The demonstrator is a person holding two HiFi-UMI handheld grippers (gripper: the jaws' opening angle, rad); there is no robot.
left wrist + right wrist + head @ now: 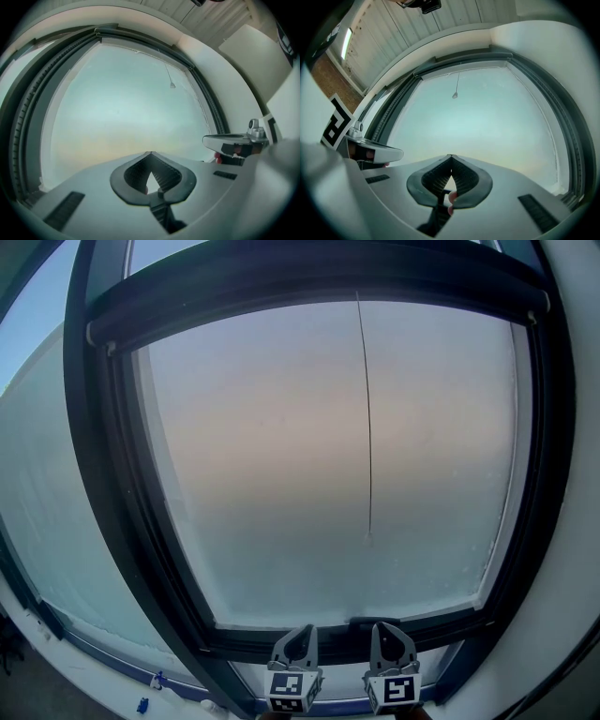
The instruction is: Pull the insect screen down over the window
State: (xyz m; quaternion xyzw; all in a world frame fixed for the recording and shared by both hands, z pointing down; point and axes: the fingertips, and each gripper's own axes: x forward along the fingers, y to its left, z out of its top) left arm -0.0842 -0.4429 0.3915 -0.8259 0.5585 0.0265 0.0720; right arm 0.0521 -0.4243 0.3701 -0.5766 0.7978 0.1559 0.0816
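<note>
The window (281, 474) has a dark frame and pale frosted glass. Across its top runs the dark cassette bar of the insect screen (319, 282), and no mesh shows over the glass. A thin pull cord (366, 427) hangs from that bar and ends in a small knob (368, 538), which also shows as the knob (172, 86) and the knob (454, 95). My left gripper (302, 630) and right gripper (392, 626) sit side by side at the window's bottom rail, far below the knob. The left gripper (150, 153) is shut and empty. So is the right gripper (450, 156).
The lower frame rail (347, 638) lies just beyond the jaw tips. A white wall reveal (572, 615) borders the window on the right. A second frosted pane (47, 502) stands to the left. A slatted ceiling (408, 28) is overhead. Small blue bits (142, 704) lie on the sill, lower left.
</note>
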